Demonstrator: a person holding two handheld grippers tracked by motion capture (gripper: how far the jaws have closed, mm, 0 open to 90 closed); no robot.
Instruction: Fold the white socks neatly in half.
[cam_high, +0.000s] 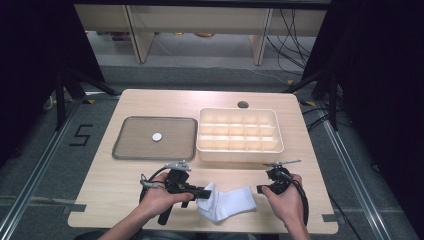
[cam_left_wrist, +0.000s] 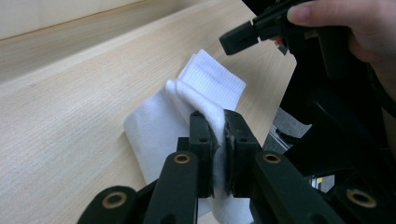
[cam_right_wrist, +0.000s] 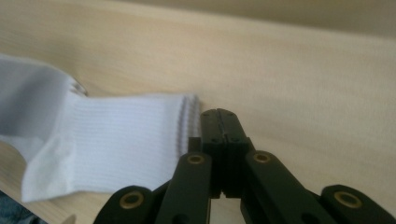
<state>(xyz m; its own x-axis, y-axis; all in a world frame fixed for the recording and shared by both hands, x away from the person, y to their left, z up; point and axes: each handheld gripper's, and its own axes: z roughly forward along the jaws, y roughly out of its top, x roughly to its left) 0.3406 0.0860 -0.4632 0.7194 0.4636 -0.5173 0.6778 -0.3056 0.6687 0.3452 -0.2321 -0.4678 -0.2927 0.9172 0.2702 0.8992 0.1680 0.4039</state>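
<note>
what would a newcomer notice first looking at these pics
The white sock lies at the near edge of the table, and the left tongs are clamped on a fold of it. The right tongs are shut on nothing, with their tips just beside the sock's ribbed cuff. Farther back a grey tray holds one small white disc, and a cream compartment box sits to its right.

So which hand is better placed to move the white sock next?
Left. The left gripper already has its jaws clamped on the white sock; the right gripper is shut with nothing between its jaws, just beside the sock's cuff.
</note>
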